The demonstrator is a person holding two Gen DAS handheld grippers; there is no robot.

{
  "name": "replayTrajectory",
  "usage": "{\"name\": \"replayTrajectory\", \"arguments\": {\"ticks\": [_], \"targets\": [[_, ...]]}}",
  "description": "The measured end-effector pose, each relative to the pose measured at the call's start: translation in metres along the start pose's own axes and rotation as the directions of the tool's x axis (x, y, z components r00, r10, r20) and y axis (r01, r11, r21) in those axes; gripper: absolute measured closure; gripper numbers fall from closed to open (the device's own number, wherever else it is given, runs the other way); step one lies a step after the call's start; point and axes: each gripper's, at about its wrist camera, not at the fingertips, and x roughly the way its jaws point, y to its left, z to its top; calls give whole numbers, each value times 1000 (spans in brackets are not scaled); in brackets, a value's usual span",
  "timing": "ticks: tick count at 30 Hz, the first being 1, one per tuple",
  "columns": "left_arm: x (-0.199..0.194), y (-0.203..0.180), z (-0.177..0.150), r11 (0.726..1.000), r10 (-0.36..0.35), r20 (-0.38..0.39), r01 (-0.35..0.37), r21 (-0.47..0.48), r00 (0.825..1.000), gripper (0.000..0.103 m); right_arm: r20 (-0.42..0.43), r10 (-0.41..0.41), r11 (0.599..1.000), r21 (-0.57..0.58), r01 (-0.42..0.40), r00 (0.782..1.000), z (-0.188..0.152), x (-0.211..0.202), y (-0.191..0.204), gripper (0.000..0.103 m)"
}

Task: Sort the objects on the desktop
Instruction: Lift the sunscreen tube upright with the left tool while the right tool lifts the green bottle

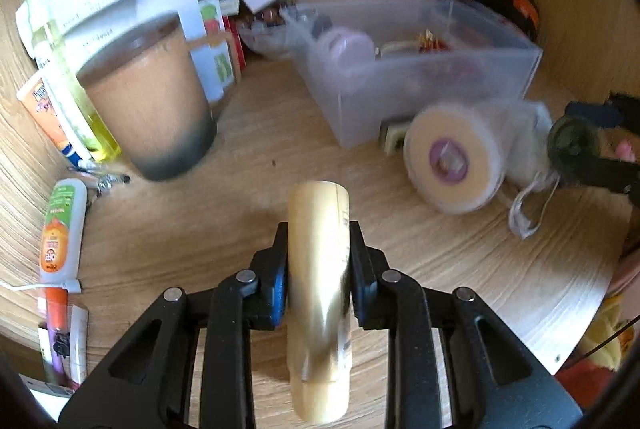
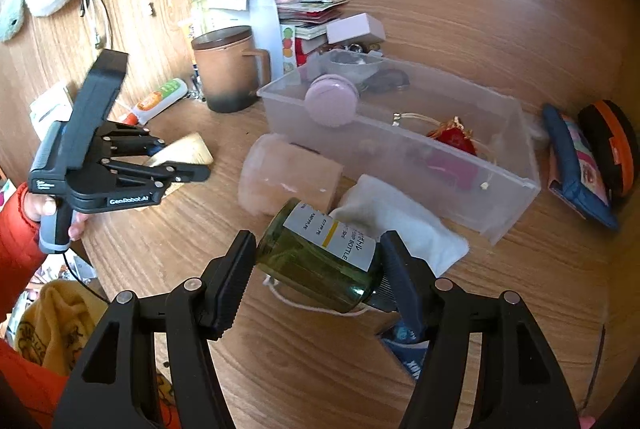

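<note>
Over the cluttered wooden surface point(image 2: 240, 329), left gripper point(image 1: 318, 253) clenched a cream tube point(image 1: 318, 269) aloft; right gripper point(image 2: 320, 269) clamped a green bottle point(image 2: 316, 257) near the clear bin point(image 2: 512, 185). Mid-transport step, probably; next move: drop both into the bin.

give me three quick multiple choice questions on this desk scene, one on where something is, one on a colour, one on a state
1. Where is the round lilac case?
A. inside the clear bin
B. on the brown mug
C. in the right gripper

2. What colour is the bottle between the right gripper's fingers?
A. red
B. green
C. white

3. What is the left gripper doing?
A. open and holding nothing
B. shut on a cream tube
C. shut on the mug

Answers: 1 A, the case sits within the bin walls. 2 B, its glass is dark green with a white label. 3 B, both pads press the tube's sides.
</note>
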Motion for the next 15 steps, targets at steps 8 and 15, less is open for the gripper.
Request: {"name": "replayTrajectory", "arguments": {"ticks": [8,15], "targets": [[-29,-6,26,998,-52,103,55,-25,993,78,45,-29,999,20,28,999,20,-13,-23,42],[-54,-7,54,996,-79,200,87,-32,976,78,81,-65,997,39,62,995,39,-19,-42,42]]}}
